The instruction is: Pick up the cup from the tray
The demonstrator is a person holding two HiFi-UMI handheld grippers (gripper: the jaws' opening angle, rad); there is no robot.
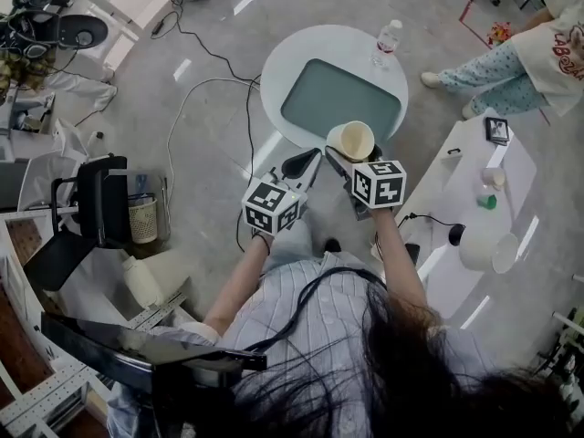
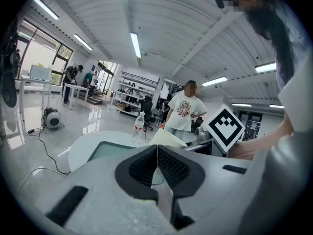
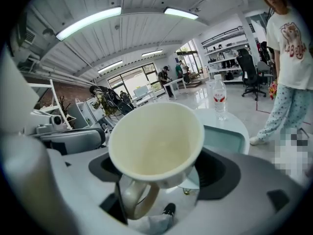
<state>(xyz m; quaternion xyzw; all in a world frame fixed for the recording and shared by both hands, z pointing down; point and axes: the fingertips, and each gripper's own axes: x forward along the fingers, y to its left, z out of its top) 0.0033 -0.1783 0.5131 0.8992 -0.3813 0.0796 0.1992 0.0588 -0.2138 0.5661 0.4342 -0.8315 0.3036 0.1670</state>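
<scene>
A cream cup [image 1: 351, 140] with a handle is held up in the air by my right gripper [image 1: 345, 158], which is shut on it. In the right gripper view the empty cup [image 3: 156, 143] tilts toward the camera, its handle [image 3: 139, 199] down between the jaws. The grey-green tray [image 1: 339, 99] lies bare on the round white table [image 1: 285, 67] below and beyond the cup. My left gripper [image 1: 306, 164] hovers beside the right one, its jaws pressed together on nothing [image 2: 157, 165].
A water bottle [image 1: 387, 40] stands at the round table's far right edge. A person in a white shirt [image 1: 538, 48] stands beyond. A white side table [image 1: 474, 217] with small items is at right. A black chair [image 1: 91, 208] and cables [image 1: 196, 99] are at left.
</scene>
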